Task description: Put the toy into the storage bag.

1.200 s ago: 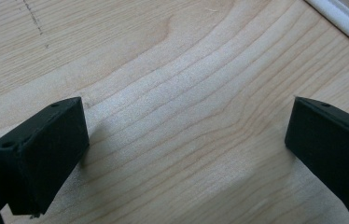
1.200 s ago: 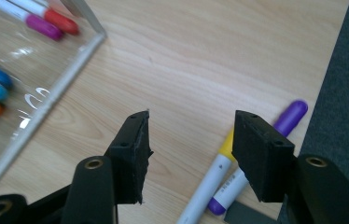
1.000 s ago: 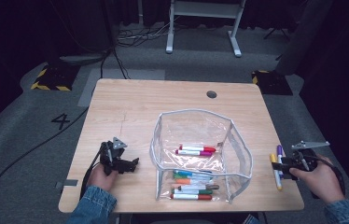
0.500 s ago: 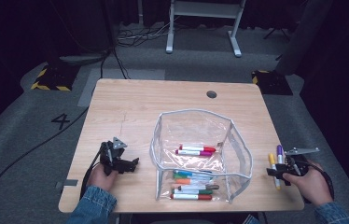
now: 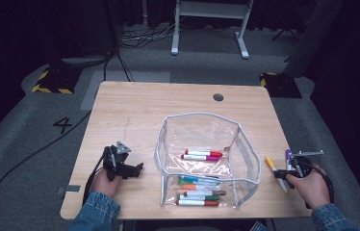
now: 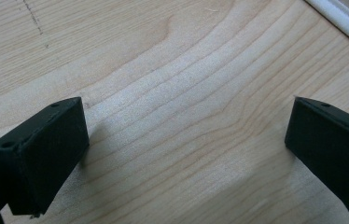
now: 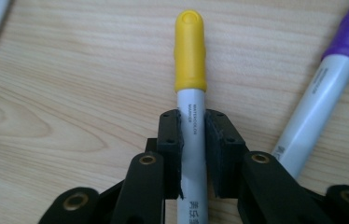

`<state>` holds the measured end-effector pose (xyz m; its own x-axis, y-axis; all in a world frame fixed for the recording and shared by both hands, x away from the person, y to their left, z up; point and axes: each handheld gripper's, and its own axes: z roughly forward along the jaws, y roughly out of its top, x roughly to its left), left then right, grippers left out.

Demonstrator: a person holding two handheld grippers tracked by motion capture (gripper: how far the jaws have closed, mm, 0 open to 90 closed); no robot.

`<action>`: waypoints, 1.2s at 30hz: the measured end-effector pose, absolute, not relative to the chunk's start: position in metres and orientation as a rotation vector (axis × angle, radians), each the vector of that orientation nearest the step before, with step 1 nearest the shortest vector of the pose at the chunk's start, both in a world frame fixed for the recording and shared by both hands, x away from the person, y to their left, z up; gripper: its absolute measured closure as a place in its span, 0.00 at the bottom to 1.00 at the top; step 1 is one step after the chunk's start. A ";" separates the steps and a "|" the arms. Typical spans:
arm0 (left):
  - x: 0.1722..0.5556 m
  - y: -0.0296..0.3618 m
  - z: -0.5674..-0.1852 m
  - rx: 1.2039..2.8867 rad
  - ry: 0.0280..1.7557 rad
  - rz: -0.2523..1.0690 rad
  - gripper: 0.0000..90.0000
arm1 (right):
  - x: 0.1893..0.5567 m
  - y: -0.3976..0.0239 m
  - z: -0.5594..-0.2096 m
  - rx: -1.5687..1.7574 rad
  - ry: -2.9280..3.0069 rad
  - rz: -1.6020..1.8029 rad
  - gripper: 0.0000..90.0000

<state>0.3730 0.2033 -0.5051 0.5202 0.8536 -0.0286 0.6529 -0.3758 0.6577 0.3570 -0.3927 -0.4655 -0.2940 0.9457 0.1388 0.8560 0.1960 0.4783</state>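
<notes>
While right hand-held gripper has just closed, it clamps yellow marker.
Purple marker at 3 o'clock; left hand-held gripper apart over tabletop.

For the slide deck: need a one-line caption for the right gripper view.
Right gripper closing its jaws on a yellow marker lying on the table, a purple marker beside it.

Looking along my left hand-held gripper, I see its two black jaws standing wide apart, one at the lower left and one at the right edge, with nothing between them. Beneath them lies the pale wooden counter, its grain sweeping in curved bands across the frame. A faint dotted line of marks runs near the upper left. At the top right corner a white rim crosses on a slant, well apart from both jaws.
</notes>
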 end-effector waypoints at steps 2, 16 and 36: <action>0.373 0.203 -0.505 2.146 1.221 0.422 0.00 | 0.357 -0.392 -0.457 1.728 2.275 0.746 0.86; 0.373 0.203 -0.505 2.145 1.221 0.423 0.00 | 0.346 -0.373 -0.369 1.454 2.354 0.966 0.86; 0.373 0.203 -0.505 2.145 1.222 0.423 0.00 | 0.325 -0.314 -0.267 1.043 2.509 1.142 0.86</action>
